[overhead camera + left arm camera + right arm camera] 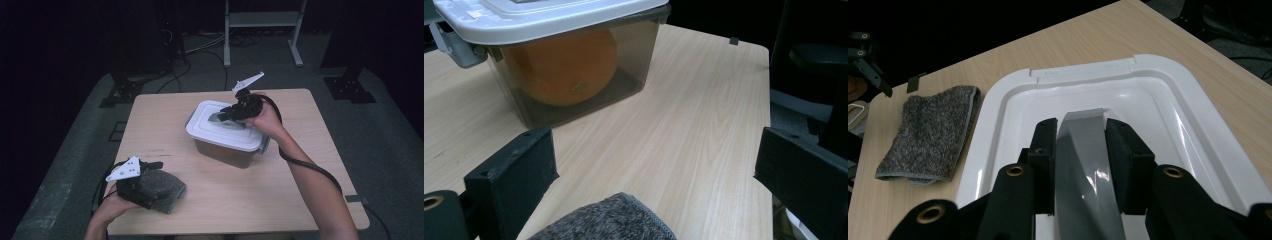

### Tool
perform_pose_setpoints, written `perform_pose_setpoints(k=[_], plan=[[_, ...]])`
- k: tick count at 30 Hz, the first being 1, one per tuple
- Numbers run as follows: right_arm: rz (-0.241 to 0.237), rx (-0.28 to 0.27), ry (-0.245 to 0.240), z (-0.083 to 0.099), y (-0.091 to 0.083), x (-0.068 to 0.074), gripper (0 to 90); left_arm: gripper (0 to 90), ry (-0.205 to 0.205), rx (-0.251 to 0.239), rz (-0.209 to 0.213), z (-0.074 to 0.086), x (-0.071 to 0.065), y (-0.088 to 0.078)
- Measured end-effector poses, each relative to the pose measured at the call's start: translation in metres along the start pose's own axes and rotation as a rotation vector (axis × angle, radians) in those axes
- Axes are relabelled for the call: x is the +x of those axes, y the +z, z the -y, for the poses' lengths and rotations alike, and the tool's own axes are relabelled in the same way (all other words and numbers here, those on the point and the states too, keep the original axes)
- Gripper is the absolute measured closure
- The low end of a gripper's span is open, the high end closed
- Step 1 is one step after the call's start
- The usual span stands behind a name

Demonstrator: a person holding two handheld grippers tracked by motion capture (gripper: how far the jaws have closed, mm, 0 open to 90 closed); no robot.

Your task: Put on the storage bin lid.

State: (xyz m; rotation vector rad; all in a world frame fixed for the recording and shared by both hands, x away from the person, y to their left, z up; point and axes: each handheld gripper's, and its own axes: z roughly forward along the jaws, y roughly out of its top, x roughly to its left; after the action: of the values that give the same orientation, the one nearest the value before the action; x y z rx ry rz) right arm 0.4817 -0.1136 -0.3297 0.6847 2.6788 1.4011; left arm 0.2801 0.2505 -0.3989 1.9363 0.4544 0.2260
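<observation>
The grey handle [1088, 165] – lying lengthwise between the jaws, atop the box lid [215, 131] mid-worktop – is being clamped by the right claw [226, 114], while the left claw [145, 186] is being held wide open over the towel [167, 192].

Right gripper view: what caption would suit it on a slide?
Right gripper clamps the grey handle on the box's white lid; grey towel lies beside it.

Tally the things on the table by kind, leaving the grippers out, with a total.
Storage box with white lid and grey handle: 1
Orange round thing inside the box: 1
Grey folded cloth: 1
Total: 3
</observation>
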Motion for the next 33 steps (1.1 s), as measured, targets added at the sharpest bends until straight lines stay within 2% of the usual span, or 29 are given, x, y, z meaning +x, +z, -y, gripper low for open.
perform_pose_setpoints(k=[24, 31, 33], plan=[[0.029, -0.018, 0.013, 0.011, -0.002, 0.007, 65.0, 2.5, -0.002, -0.006, 0.002, -0.001, -0.001, 0.0], [0.025, -0.019, 0.017, 0.01, 0.0, 0.006, 64.3, 2.5, -0.001, -0.006, 0.001, -0.001, 0.0, -0.001], [0.01, -0.037, 0.026, 0.011, -0.001, 0.005, 61.9, 2.6, 0.0, -0.005, 0.001, -0.001, 0.0, -0.001]])
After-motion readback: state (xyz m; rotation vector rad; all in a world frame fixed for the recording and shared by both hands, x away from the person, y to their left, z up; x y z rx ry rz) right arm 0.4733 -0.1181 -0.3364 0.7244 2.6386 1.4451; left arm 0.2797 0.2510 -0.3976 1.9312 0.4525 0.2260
